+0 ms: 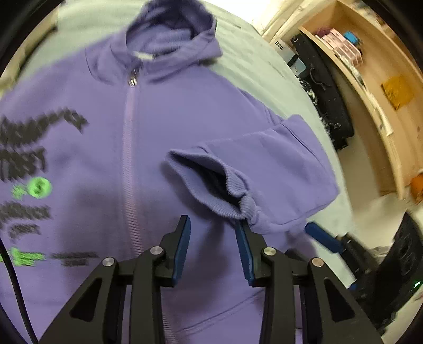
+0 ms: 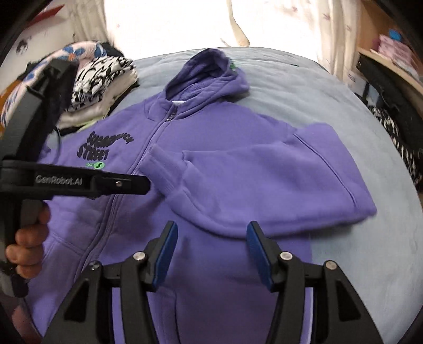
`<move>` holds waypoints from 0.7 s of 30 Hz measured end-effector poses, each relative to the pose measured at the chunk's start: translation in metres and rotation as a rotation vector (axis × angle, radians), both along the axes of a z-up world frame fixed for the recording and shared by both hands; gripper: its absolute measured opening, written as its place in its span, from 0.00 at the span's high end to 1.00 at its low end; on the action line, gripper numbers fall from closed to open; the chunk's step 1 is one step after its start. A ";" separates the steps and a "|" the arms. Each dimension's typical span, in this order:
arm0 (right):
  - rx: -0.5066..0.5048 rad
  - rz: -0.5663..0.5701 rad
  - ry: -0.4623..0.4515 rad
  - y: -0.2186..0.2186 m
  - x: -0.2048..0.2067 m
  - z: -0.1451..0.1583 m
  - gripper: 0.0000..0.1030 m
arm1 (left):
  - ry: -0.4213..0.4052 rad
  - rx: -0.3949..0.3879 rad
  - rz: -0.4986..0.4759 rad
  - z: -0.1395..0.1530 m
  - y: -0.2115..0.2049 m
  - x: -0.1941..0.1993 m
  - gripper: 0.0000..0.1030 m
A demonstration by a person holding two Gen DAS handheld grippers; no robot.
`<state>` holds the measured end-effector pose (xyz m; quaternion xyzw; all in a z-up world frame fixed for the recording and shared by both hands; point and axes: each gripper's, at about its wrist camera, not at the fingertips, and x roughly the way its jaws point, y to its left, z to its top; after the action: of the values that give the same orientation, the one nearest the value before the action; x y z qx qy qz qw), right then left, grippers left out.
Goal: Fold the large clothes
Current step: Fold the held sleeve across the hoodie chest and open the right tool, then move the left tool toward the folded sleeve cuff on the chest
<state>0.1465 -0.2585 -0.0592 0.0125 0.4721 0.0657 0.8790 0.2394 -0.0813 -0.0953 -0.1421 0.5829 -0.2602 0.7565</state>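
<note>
A purple zip hoodie (image 1: 148, 137) lies front up on a pale blue bed (image 1: 264, 66), hood at the far end. One sleeve (image 1: 264, 164) is folded across the chest, its ribbed cuff (image 1: 211, 180) near the zipper. My left gripper (image 1: 214, 225) is open just above the body, its right fingertip touching the cuff's edge. My right gripper (image 2: 210, 230) is open and empty over the hoodie (image 2: 211, 164), just short of the folded sleeve (image 2: 264, 185). The left gripper's body (image 2: 79, 182) shows at the left of the right wrist view.
A pile of folded patterned clothes (image 2: 92, 84) sits on the bed (image 2: 343, 132) left of the hoodie. A wooden shelf unit (image 1: 370, 79) and black bags (image 1: 325, 87) stand right of the bed. A bright curtained window (image 2: 238, 21) is beyond the hood.
</note>
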 end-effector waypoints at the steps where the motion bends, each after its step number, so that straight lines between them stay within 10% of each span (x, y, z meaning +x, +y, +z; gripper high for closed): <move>1: 0.008 -0.010 0.005 -0.003 -0.002 -0.001 0.47 | 0.022 -0.032 0.014 -0.002 0.001 0.001 0.67; 12: 0.063 -0.025 0.026 -0.014 -0.012 -0.013 0.47 | 0.056 -0.260 0.075 -0.011 0.022 0.007 0.41; 18: 0.065 -0.035 0.045 -0.014 -0.011 -0.020 0.47 | 0.110 -0.212 0.085 -0.030 0.011 0.018 0.42; 19: 0.063 -0.038 0.046 -0.015 -0.012 -0.021 0.47 | 0.110 -0.192 0.089 -0.032 0.006 0.019 0.46; 21: 0.058 -0.051 0.049 -0.017 -0.012 -0.021 0.47 | 0.095 -0.126 0.077 -0.035 -0.008 0.025 0.93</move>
<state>0.1344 -0.2752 -0.0804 0.0517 0.4909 0.0567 0.8679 0.2647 -0.0890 -0.1308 -0.2240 0.5946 -0.2600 0.7271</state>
